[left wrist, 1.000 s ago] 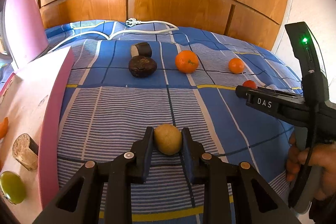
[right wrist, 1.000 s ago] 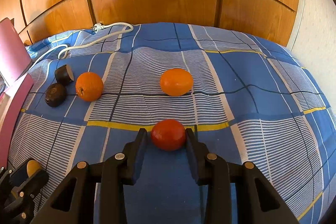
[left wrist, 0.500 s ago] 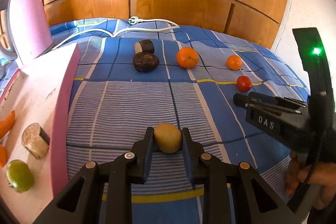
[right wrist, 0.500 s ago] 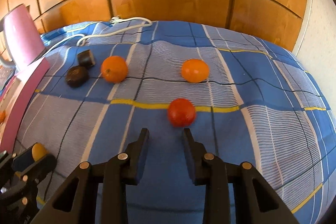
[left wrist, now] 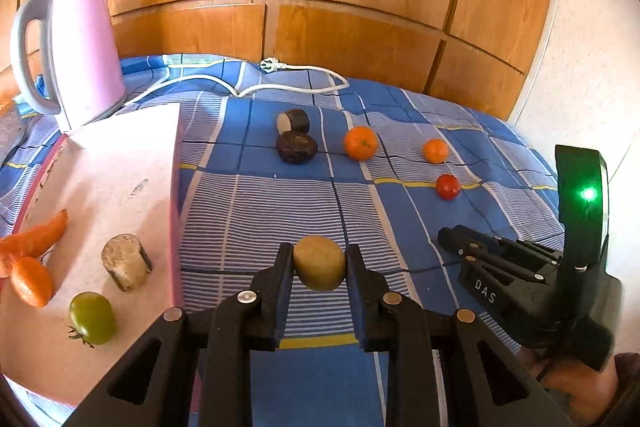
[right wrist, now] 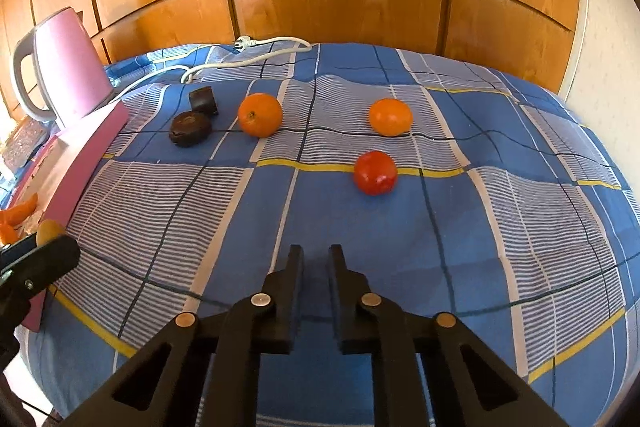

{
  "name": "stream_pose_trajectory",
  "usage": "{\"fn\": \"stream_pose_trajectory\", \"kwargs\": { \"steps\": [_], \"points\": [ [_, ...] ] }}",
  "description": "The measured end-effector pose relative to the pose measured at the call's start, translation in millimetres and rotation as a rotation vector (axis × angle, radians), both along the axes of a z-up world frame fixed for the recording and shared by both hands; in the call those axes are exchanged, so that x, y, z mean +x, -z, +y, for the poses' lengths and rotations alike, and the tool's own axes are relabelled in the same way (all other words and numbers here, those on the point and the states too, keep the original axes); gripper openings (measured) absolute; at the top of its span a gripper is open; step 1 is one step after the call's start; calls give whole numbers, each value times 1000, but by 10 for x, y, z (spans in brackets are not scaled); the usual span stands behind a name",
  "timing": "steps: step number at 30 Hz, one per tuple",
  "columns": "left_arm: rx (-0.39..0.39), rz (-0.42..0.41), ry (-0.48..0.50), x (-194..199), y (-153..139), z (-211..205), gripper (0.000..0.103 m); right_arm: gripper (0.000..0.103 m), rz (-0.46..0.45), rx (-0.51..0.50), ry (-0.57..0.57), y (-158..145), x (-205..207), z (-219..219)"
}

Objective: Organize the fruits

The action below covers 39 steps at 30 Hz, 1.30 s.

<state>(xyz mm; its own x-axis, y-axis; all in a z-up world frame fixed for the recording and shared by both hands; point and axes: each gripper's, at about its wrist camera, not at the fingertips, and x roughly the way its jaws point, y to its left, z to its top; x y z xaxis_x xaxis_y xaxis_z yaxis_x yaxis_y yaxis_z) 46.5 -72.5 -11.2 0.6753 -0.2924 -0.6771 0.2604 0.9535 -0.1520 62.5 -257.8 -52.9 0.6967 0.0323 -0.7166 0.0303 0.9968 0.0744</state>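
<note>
My left gripper is shut on a yellow-brown round fruit and holds it above the blue checked cloth, just right of the pink board. My right gripper is empty, its jaws nearly shut, low over the cloth and well short of the red tomato. Two oranges and two dark fruits lie farther back. The right gripper also shows in the left wrist view.
The pink board holds carrot pieces, a green tomato and a beige cut piece. A pink kettle stands behind it, with a white cable along the wooden wall.
My right gripper let go of the red tomato, drew back and narrowed its jaws. My left gripper lifted the yellow-brown fruit and moved back, with more of the board in view.
</note>
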Motion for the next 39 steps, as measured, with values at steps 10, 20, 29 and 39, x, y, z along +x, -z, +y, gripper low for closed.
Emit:
{"fn": "stream_pose_trajectory", "kwargs": {
  "steps": [10, 20, 29, 39],
  "points": [
    [-21, 9, 13, -26, 6, -2, 26, 12, -11, 70, 33, -33, -199, -229],
    [-17, 11, 8, -35, 21, 3, 26, 38, 33, 56, 93, -49, 280, -378],
    [-3, 11, -9, -4, 7, 26, 26, 37, 54, 9, 85, -6, 634, -379],
    [-4, 0, -28, -26, -89, 115, 26, 27, 17, -24, 44, -70, 532, -233]
  ]
}}
